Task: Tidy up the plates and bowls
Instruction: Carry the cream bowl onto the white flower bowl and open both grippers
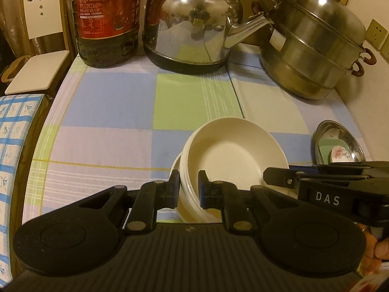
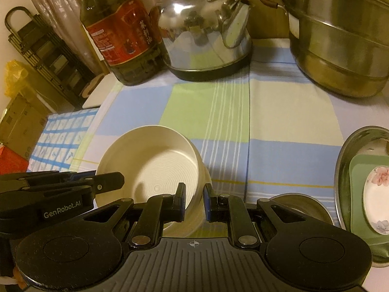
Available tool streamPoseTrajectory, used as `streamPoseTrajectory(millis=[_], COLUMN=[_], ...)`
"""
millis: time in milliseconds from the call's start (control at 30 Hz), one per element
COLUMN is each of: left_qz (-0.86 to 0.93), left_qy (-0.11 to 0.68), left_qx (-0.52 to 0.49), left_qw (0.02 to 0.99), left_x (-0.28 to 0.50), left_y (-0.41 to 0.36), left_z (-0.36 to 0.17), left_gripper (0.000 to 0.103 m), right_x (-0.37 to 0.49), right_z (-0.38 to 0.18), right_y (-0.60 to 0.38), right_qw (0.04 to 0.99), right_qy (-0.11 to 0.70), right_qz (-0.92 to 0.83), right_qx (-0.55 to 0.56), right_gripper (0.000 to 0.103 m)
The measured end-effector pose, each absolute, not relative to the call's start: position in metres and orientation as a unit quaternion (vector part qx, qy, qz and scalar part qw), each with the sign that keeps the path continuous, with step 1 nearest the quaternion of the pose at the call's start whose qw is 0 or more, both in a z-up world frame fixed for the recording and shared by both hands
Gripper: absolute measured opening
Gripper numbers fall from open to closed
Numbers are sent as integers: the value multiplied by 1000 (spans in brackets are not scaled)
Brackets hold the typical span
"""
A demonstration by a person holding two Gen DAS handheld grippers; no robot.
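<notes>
1. Table cloth (image 1: 107, 112): checked fabric in blue, green and pale lilac with fine white stripes, spread flat; it carries every item below.
2. Steamer pot (image 1: 313, 56): stacked stainless steel, domed lid, brown looped handles; stands at the far right corner of the cloth, its contents hidden.
3. Kettle (image 1: 189, 26): polished steel dome on a black base, spout reaching toward the steamer pot; far centre of the cloth.
4. Oil bottle (image 1: 107, 17): clear plastic, dark liquid inside, red label; far left of the cloth, just beside the kettle.
5. Metal basin (image 2: 357, 141): shiny, rounded, at the right edge of the cloth; it holds a pale green dish (image 2: 359, 170) with a small white floral plate (image 2: 379, 194) lying in that dish.
6. White bowls (image 1: 233, 150): smooth round stack, ringed inner floor, tilted; near centre of the cloth, right of the middle as the left wrist camera sees it.
7. Left gripper (image 1: 189, 189): black, blue pads; jaws narrow, clamped on the left rim wall of the white bowls.
8. Right gripper (image 2: 194, 202): same build; jaws narrow, pinching the right rim wall of the bowls.
9. Small steel bowl (image 2: 299, 206): near edge of the cloth, partly hidden behind the right gripper.
</notes>
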State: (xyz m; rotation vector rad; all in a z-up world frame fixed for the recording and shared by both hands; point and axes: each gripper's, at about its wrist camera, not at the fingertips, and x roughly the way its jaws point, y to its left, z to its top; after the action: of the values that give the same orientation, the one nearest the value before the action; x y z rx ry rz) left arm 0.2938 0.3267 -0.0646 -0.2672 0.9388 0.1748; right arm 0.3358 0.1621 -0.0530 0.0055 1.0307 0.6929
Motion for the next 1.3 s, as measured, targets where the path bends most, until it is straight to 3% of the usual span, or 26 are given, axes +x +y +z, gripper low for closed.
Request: streamPoseTrajectory(millis=[1300], left_qz=[94], left_qy=[465], left_qx=[-139], left_qw=[869], left_x=[299], left_y=[327], left_z=[-78], left_gripper=[18], right_x=[339], right_z=[-65], right_y=[168], right_qw=[811], right_qy=[491], right_qz=[319], right_qx=[-11], right_gripper=[18])
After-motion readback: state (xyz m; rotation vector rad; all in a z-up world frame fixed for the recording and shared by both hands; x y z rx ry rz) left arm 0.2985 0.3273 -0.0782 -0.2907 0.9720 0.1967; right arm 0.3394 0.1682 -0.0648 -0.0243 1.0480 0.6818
